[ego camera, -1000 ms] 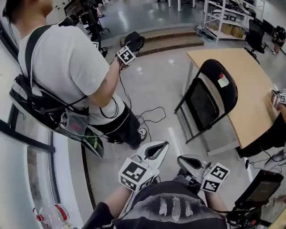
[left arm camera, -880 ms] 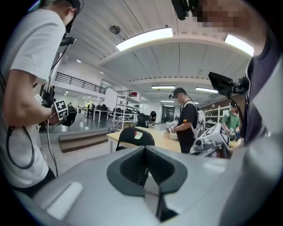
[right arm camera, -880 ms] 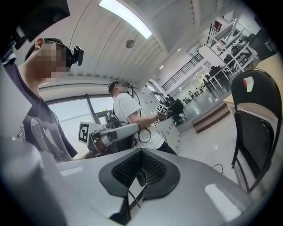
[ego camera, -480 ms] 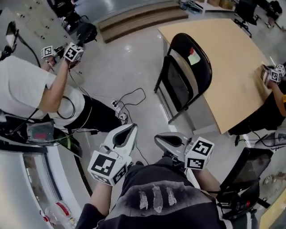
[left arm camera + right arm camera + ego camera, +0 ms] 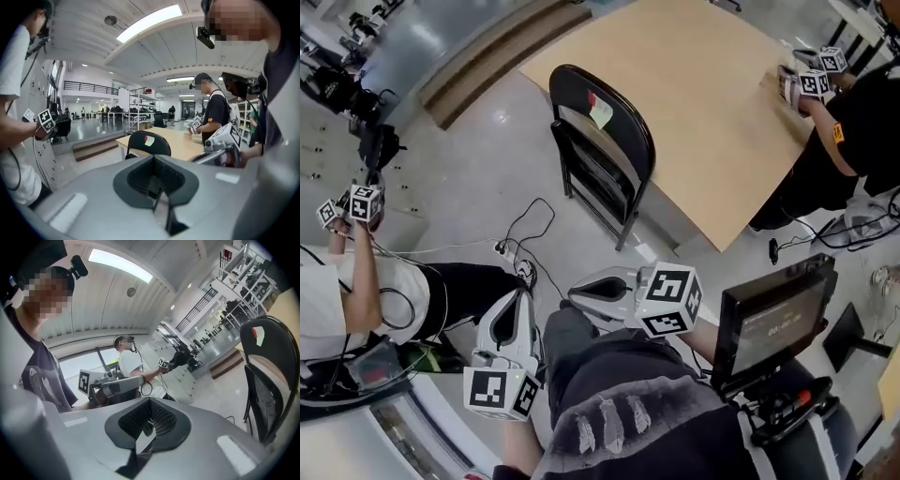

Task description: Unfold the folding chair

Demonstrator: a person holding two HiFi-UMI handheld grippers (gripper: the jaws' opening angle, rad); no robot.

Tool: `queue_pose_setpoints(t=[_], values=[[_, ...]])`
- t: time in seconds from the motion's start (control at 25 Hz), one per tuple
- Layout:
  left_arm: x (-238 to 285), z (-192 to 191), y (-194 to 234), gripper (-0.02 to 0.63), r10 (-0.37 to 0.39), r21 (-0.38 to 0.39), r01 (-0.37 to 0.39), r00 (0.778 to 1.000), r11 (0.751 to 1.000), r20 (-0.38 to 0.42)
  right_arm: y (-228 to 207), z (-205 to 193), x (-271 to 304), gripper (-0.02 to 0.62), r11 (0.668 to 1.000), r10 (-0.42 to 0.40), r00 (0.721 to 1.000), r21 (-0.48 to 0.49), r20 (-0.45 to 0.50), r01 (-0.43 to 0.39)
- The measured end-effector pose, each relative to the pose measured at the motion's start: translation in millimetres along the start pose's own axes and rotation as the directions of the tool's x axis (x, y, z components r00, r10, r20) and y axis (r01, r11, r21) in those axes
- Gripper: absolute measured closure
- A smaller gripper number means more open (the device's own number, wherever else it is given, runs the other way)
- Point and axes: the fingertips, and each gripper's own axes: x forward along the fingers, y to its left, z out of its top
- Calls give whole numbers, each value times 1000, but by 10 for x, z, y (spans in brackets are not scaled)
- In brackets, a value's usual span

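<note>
Your left gripper (image 5: pixel 517 298) has its jaws pressed together with nothing between them, and your right gripper (image 5: pixel 581 293) is the same, closed on empty air. Both sit close in front of your body, side by side, with their tips aimed across the floor toward the folding chair (image 5: pixel 602 141), which is well apart from them.

The chair is folded flat and stands on its feet beyond your grippers, at the near left edge of the wooden table (image 5: pixel 703 84). You cannot tell whether it touches that edge. Its long axis runs upright, tilted a little, with the rounded black backrest at the top. The seat lies flat within the frame, and its broad face is turned toward you. A small red and pale sticker (image 5: pixel 598 110) sits on the backrest.

A cable (image 5: pixel 523 246) snakes over the floor between you and the chair. A person in white (image 5: pixel 356 281) stands at your left, and another in black (image 5: pixel 853 103) at the table's far right.
</note>
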Motion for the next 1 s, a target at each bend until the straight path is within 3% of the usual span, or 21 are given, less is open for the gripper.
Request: queue_pose_setpoints(t=[0.16,0.4,0.56,0.88,1.0], values=[[312,-5,-11,606,-42,12,43,999,999,-23,-195,110,-72,594,1000,-26,1000,-11,0,26],[713,163,116,606,-148,-30,149,988,988,33,-488,331,-143,594,987,-154,988,-36,6,154],[937,49,309,606,-211,-88,213,977,973,29,-698,351,-54,594,963,-263,964,-67,-36,261],[1448,-235,790,606,-317,-177,314,948,933,12,-1290,550,152,594,880,-470,879,-115,-80,460],[1723,-289,907,606,-355,-186,348,935,919,-6,-1482,704,121,593,789,-600,798,-203,-50,580]])
